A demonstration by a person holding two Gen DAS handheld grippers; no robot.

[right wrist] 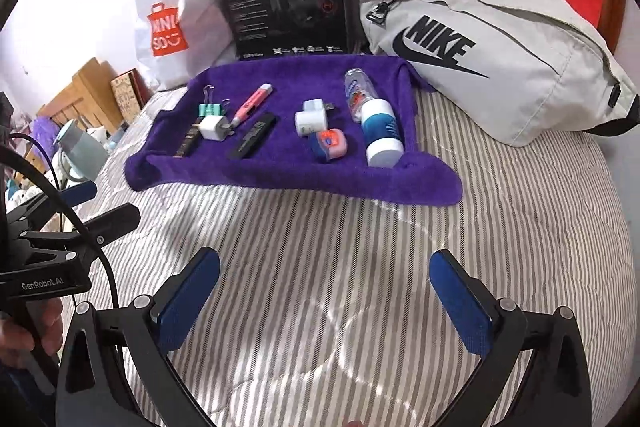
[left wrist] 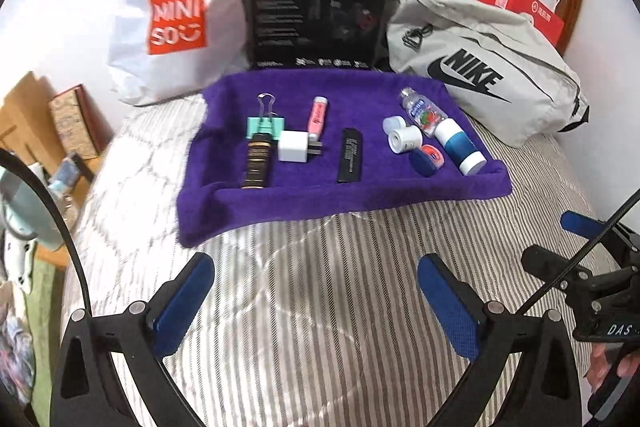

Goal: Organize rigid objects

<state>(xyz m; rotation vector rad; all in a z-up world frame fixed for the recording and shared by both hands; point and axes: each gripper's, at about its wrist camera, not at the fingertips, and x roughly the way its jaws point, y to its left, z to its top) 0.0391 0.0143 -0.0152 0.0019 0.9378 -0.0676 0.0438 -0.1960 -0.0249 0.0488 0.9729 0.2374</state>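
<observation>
I hold my left tongs (left wrist: 314, 301) and right tongs (right wrist: 326, 301) low over the striped bed (right wrist: 304, 267), both wide and holding nothing, side by side and well short of the things. Ahead of both lies the purple towel (left wrist: 280, 203), and all the small things rest on it in two groups. On the left group are a dark tube (left wrist: 257, 163), a white charger (left wrist: 294, 145), a green clip (left wrist: 266, 125), a pink marker (left wrist: 317, 117) and a black stick (left wrist: 350, 155). The tube and the stick lie with the long axis pointing away from me, so tongs coming straight forward can close across them. On the right group are a blue-and-white bottle (right wrist: 382, 135), a clear small bottle (right wrist: 356, 93), white adapters (right wrist: 310, 121) and a round blue-and-pink case (right wrist: 329, 145). I judge the left tongs are nearer to the tube and the right tongs nearer to the blue-and-white bottle, which points its cap toward me. Behind the towel stand a white bag (left wrist: 176, 11), a black box (left wrist: 318, 3) and a grey bag (right wrist: 492, 51).
</observation>
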